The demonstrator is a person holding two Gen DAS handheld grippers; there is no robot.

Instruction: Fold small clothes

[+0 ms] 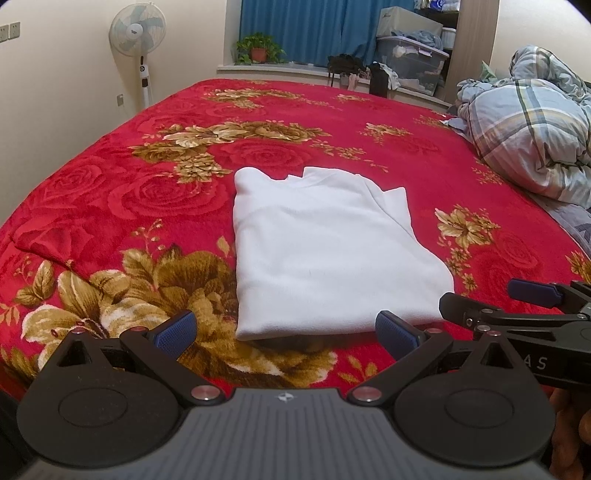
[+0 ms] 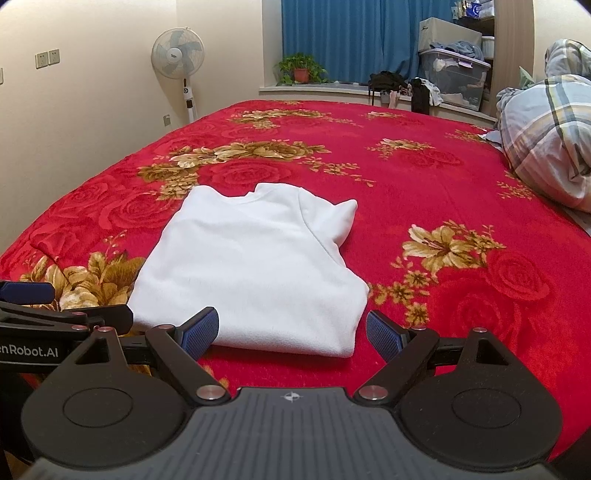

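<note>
One folded white garment [image 1: 332, 251] lies on the bed [image 1: 110, 192], near its front edge. One rumpled plaid duvet [image 1: 532, 125] sits at the bed's right edge. Two tools: left tool [image 1: 286, 332], right tool [image 2: 291, 334]. Beyond the bed: one standing fan [image 1: 137, 33], one potted plant [image 1: 258, 48], one clear storage bin [image 1: 410, 62].

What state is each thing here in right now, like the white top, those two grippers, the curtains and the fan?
white garment: folded, flat on the red blanket
left gripper: open, holding nothing
right gripper: open, holding nothing
plaid duvet: crumpled in a heap
blue curtain: drawn shut
fan: upright; running or not, cannot tell
</note>
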